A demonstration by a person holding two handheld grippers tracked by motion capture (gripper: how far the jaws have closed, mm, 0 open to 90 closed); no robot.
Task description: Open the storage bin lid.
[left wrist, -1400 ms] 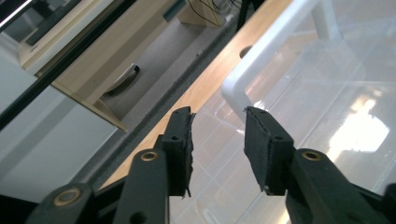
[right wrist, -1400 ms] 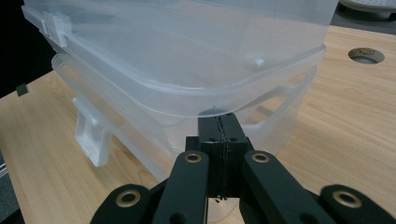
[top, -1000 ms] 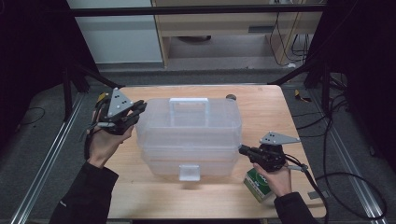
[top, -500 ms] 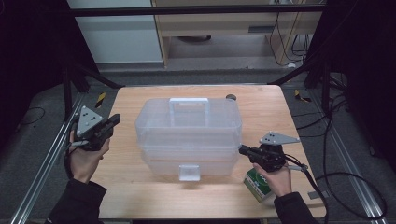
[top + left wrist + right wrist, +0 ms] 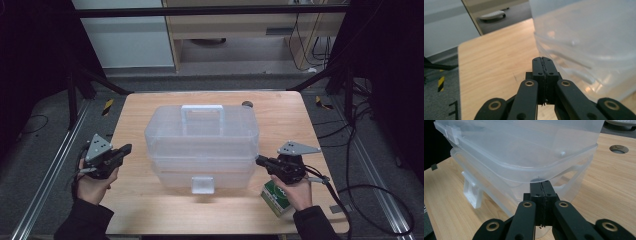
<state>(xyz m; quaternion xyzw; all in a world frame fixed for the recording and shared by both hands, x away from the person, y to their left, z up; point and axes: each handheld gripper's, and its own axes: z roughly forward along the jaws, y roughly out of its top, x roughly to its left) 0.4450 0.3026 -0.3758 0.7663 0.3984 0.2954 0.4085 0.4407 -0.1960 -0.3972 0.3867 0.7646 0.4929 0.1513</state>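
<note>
The desk [image 5: 150, 210] carries a clear plastic storage box [image 5: 202, 145] with a white handle on its lid and a white latch at the near face; it sits between the two tools, at the middle of the desk. The lid looks seated, and the latch hangs down over the front, so I judge the box closed or very nearly so; whether the latch is snapped home I cannot tell.

The right tool [image 5: 261, 161] has its jaws pressed fully together with nothing between them, its tip right at the box's side, just under the lid's rim. The left tool [image 5: 126, 148] is likewise clamped shut and empty, off the box's other side with bare wood between. A small green carton [image 5: 276, 196] lies under the right hand, behind that tool's tip.

Neither tool grips anything, so any lifting, moving or latching of the box remains undone.
</note>
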